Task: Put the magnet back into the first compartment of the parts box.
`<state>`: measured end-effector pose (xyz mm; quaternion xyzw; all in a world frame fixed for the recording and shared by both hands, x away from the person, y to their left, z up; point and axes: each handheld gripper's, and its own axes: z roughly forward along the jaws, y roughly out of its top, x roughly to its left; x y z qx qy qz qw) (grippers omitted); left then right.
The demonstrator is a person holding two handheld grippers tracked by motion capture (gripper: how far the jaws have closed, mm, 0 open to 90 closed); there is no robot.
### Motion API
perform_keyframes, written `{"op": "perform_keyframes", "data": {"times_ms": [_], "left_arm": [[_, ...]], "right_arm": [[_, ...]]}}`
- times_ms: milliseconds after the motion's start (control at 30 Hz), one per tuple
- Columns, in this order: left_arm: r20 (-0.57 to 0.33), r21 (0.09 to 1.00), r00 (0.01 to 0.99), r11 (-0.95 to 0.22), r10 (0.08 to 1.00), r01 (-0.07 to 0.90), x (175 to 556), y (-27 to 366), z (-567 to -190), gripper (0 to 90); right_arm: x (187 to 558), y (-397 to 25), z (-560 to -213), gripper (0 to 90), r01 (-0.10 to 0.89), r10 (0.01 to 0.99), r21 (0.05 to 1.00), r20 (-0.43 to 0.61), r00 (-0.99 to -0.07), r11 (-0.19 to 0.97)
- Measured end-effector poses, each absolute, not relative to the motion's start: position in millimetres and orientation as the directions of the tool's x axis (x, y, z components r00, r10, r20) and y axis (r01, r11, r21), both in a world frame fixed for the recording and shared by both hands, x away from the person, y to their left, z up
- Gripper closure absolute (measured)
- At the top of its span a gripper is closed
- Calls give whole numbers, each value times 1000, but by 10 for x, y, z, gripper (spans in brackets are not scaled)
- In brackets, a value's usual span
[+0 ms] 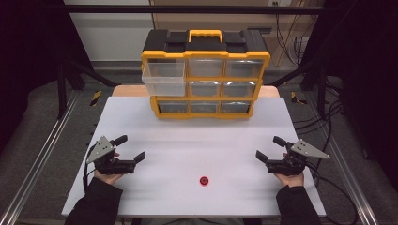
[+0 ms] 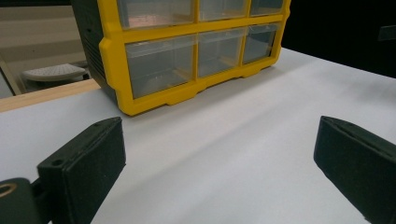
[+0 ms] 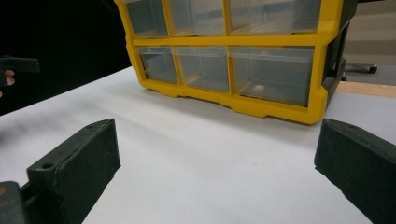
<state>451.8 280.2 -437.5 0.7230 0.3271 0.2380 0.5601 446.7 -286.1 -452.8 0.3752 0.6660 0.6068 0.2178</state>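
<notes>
Left hand-held gripper (image 1: 132, 148) sits low at the near left of the white surface (image 1: 197, 140), jaws spread wide, released, nothing between them. Right hand-held gripper (image 1: 270, 147) mirrors it at the near right, jaws also wide apart, released, empty. Both point inward and toward the far side; each is held in a hand with a dark sleeve coming in from the bottom edge. Small red round object (image 1: 203, 180) lies on the surface between the two, near the front edge, closer to the middle, well apart from both. Yellow and black drawer organizer (image 1: 205, 56) stands at the far edge of the surface, three rows of clear drawers. Its top-left drawer (image 1: 164, 78) is pulled out; the others look closed. Both gripper views face the organizer's lower rows across bare surface.
</notes>
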Motion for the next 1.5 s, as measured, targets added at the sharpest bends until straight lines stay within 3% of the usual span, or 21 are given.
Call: {"op": "perform_keyframes", "data": {"times_ms": [1500], "left_arm": [[-23,960,671,-171,741,222,4532,2792,-4408,17]], "right_arm": [[4447,-2448,-4382,5,283,723,955,134,-678,89]]}}
